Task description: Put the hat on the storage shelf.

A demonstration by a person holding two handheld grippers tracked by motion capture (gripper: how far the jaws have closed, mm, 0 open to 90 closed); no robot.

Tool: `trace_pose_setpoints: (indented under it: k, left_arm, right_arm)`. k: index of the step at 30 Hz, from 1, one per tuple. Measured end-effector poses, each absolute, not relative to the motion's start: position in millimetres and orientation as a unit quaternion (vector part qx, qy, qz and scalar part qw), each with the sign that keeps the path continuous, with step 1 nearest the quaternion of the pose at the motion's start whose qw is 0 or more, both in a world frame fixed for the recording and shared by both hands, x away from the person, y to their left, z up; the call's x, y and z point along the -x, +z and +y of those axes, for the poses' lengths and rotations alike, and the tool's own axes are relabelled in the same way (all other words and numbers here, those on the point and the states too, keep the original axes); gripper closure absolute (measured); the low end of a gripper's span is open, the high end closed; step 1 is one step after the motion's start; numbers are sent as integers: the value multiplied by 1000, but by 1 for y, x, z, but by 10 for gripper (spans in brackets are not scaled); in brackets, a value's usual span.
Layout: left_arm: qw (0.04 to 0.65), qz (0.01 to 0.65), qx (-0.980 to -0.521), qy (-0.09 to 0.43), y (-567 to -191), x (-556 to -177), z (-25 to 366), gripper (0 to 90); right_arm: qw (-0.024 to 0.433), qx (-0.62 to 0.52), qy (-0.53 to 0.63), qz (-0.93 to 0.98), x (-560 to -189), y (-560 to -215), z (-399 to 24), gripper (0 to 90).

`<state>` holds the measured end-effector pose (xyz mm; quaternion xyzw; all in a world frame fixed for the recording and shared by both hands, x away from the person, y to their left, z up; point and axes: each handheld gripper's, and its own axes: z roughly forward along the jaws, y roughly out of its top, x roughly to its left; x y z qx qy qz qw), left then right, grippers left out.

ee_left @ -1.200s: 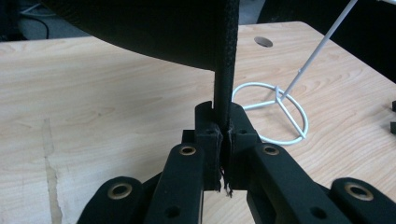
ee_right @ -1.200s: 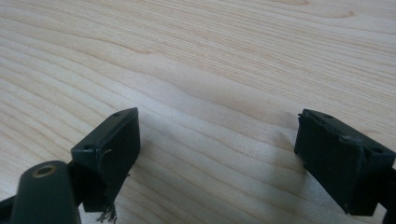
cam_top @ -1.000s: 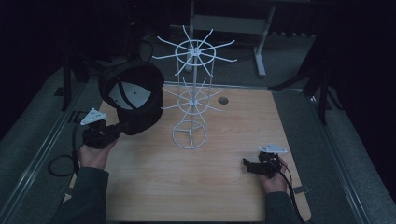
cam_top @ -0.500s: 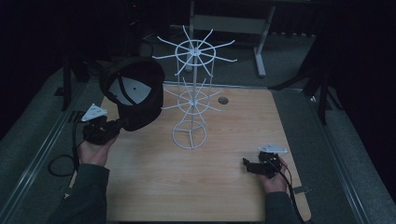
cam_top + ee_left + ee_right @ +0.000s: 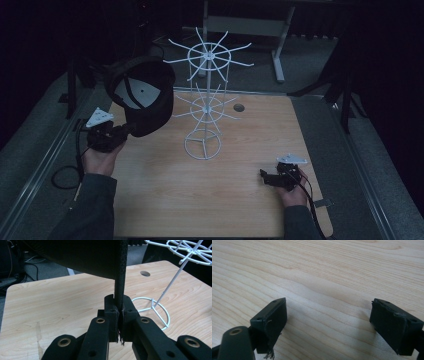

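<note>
A black cap [image 5: 142, 95] hangs in the air over the table's left side, its pale inside turned toward the camera. My left gripper [image 5: 127, 131] is shut on the cap's edge from below. In the left gripper view the jaws [image 5: 119, 307] pinch a thin black rim of the cap [image 5: 82, 255]. A white wire rack [image 5: 205, 107] with two tiers of radiating hooks stands mid-table, just right of the cap; its ring base [image 5: 160, 312] lies ahead of that gripper. My right gripper [image 5: 263, 176] rests low at the front right, open, with only bare wood between its jaws [image 5: 328, 315].
The wooden table [image 5: 250, 215] has a round cable hole [image 5: 239, 107] behind the rack. Dark floor and a metal rail run along its left side. A grey table frame stands farther back [image 5: 277, 45].
My left gripper has lifted the cap slightly. The right hand has stayed put.
</note>
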<state>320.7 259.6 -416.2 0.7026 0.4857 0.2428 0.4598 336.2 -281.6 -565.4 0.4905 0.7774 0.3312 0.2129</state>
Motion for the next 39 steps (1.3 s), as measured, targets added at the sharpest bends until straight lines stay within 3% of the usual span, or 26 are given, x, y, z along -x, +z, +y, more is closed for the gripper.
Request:
trace_pose_setpoints:
  k: [39]
  left_arm:
    - [456, 484, -689, 289, -389, -320, 254, 867]
  right_arm:
    - [213, -490, 331, 778, -336, -565, -282, 141]
